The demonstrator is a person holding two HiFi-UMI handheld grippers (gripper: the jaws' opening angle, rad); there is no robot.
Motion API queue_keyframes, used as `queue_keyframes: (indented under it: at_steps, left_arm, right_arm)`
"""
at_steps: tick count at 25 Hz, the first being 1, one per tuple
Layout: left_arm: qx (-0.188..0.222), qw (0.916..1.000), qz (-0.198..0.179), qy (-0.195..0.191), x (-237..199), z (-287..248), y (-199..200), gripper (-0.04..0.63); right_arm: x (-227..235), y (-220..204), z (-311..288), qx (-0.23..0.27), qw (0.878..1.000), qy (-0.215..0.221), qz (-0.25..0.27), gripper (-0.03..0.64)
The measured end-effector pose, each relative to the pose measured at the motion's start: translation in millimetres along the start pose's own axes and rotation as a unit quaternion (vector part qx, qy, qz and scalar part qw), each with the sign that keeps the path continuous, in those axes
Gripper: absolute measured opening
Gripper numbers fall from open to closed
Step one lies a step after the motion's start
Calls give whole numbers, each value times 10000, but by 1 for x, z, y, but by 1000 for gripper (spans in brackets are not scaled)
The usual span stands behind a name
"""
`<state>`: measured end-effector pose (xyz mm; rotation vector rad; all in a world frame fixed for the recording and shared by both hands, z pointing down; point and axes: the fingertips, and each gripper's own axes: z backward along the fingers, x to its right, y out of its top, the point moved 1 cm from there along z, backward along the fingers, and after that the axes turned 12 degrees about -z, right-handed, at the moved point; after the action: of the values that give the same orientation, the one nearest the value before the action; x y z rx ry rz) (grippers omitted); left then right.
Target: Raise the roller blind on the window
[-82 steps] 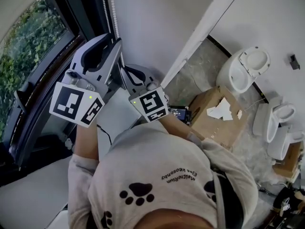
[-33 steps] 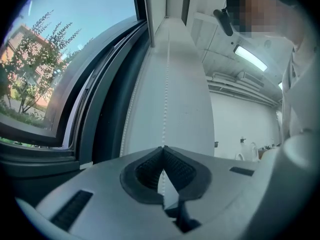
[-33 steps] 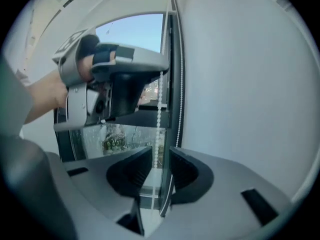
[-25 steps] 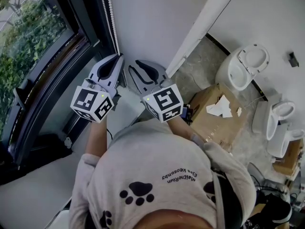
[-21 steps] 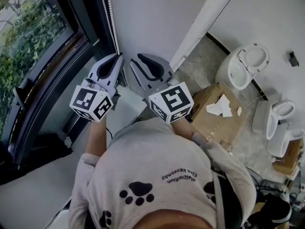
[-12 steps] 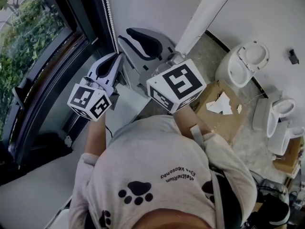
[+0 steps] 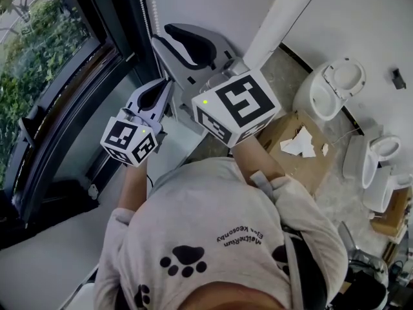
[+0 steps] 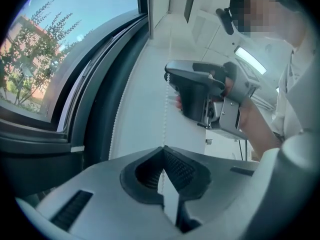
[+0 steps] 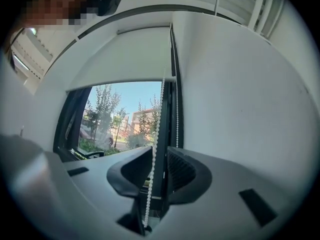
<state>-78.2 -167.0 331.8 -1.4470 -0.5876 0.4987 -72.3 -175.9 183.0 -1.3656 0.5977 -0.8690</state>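
Note:
The white roller blind (image 9: 125,59) covers the top of the window (image 9: 120,119); its lower edge hangs above the glass. A white bead chain (image 9: 156,121) runs down beside the dark frame, its second strand (image 9: 176,109) close to the wall. My left gripper (image 8: 162,151) is shut on the bead chain (image 8: 164,119) and points level. My right gripper (image 9: 159,156) is higher up and open, and the chain hangs loose between its jaws. In the head view the right gripper (image 7: 162,34) is above the left gripper (image 7: 165,86), by the chain (image 7: 152,5).
A white wall (image 7: 206,11) stands right of the dark window frame (image 7: 122,18). Below on the floor are a cardboard box (image 7: 297,154) and white toilets (image 7: 332,89). Trees and a building show outside through the glass (image 7: 45,50).
My right gripper has risen along the chain and now sits above the left one, jaws still apart. The left gripper has stayed in place, shut on the chain.

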Motion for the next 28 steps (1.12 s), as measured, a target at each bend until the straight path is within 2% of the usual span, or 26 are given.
queue_keyframes:
  at_steps: [11,17,21,26,27,28]
  left_arm:
    - [-590,9979,270,-9,7,-3,-61,8]
    - [-662,9974,298,11,10,-3,-72,8]
    - [-640,9978,130,74,8,-4,-71,8]
    - [-349,9983,-405,251,7,0,-70,9]
    - [-360,9983,-410,212,8,-1,-71,39]
    - [-381,9986,-350,146,10,-1,-72,129]
  right_arm:
    - [2,0,-1,0,10000,-43,8,69]
    - [1,1,-5,-109,9999,-31,53,26]
    - [-1,-1,-6,-169,9998,63,-31,11]
    - [1,-1,-7,-111,9999,-29,88,9]
    - [2,-1,-7,-99,9999,-32,52,9]
    - [4,0,-7,-95,9999,-32,11,9]
